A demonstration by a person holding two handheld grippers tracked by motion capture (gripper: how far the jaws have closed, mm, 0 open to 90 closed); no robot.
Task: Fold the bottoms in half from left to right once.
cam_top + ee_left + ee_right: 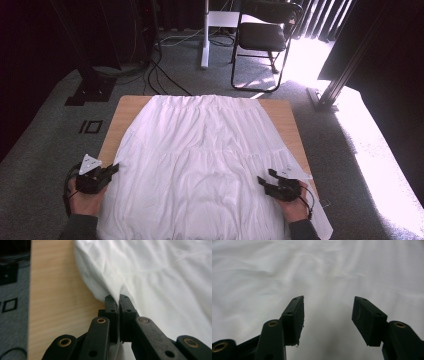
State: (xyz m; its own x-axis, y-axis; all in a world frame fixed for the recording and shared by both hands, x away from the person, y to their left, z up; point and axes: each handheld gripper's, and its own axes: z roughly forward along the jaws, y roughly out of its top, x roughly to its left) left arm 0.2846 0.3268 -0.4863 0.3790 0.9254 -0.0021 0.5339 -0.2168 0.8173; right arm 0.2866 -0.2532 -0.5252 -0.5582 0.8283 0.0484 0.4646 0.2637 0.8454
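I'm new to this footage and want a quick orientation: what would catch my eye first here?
A white skirt spread flat covers most of the wooden table, waistband at the far edge. At its left edge the left gripper is shut on a pinch of the fabric; the right gripper hangs open over the cloth near the right edge.

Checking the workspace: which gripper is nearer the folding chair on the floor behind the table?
Right. The right gripper is at the table's right side, below the chair; the left gripper pinches the white skirt's far-left edge.
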